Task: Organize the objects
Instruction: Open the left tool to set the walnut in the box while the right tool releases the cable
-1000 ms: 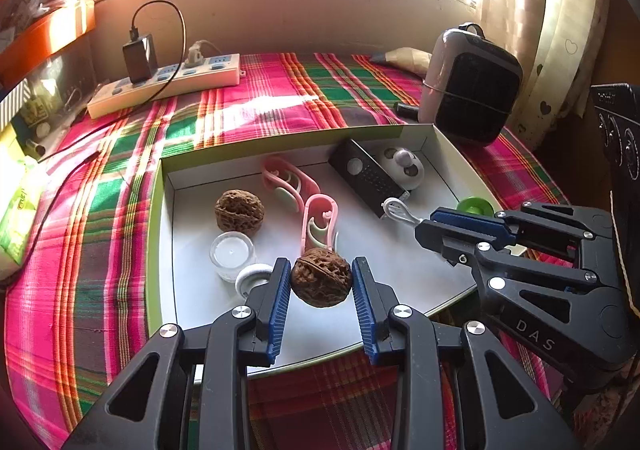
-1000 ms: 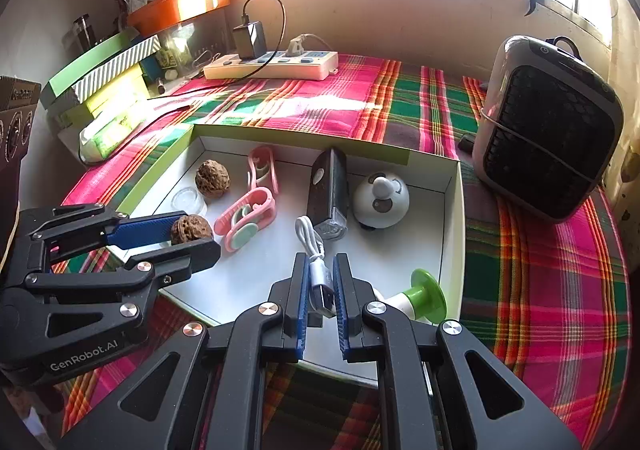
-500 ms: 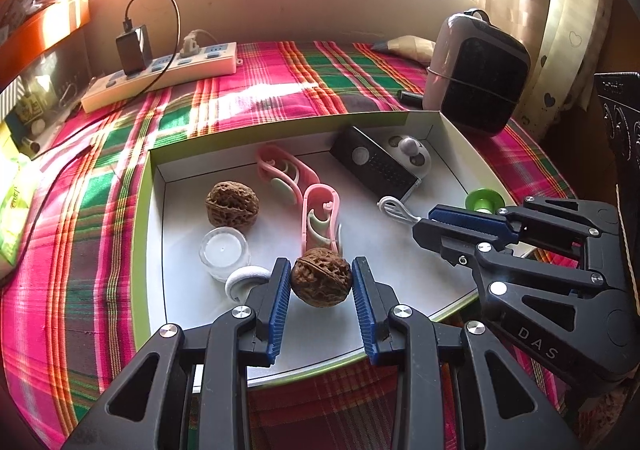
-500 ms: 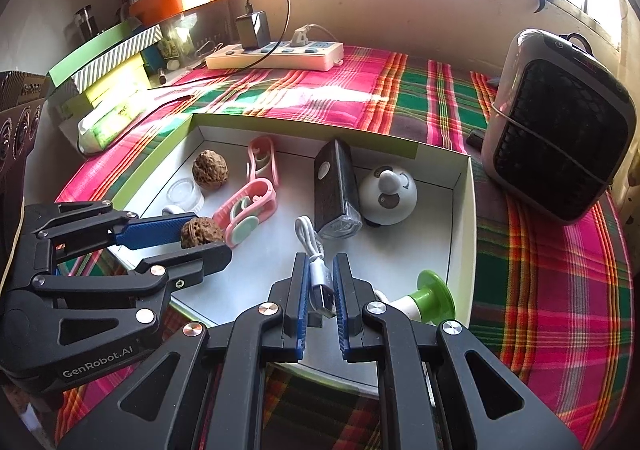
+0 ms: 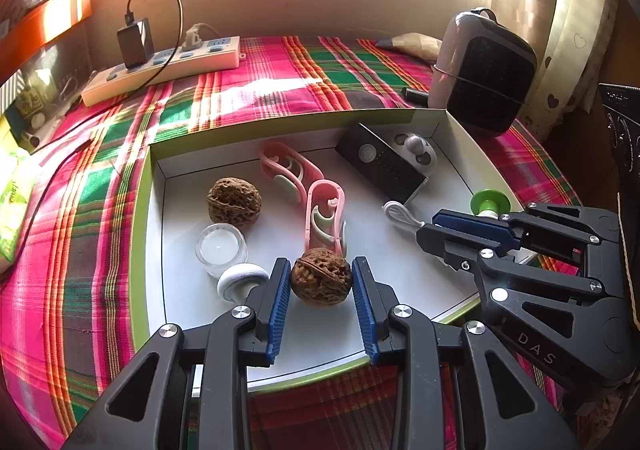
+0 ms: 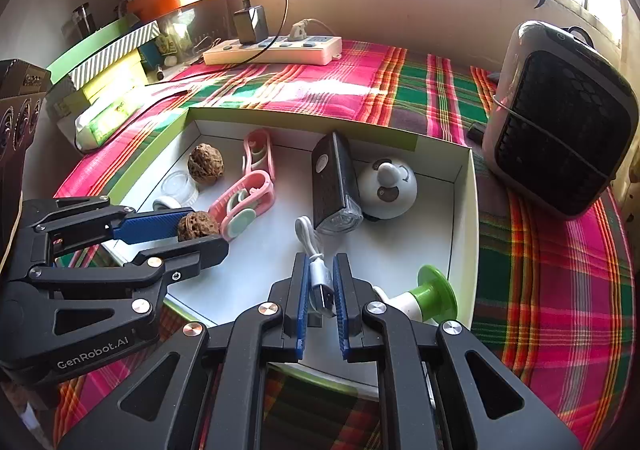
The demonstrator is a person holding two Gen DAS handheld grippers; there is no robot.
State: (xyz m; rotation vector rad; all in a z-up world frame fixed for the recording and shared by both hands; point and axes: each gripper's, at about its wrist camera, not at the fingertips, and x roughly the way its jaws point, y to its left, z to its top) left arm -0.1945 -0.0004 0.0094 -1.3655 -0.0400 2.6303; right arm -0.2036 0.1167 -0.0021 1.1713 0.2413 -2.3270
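A white tray with a green rim lies on the plaid cloth. My left gripper is shut on a brown walnut low over the tray's near left part. From the right wrist view that walnut sits between the left gripper's blue pads. My right gripper is shut on the metal plug of a white USB cable, whose loop lies on the tray floor. A second walnut rests further back.
The tray also holds two pink clips, a black light, a white round gadget, a clear jar, a white cap and a green-ended piece. A heater and power strip stand behind.
Both grips are the same as before. The left gripper has drifted slightly with its walnut. The right gripper has stayed still.
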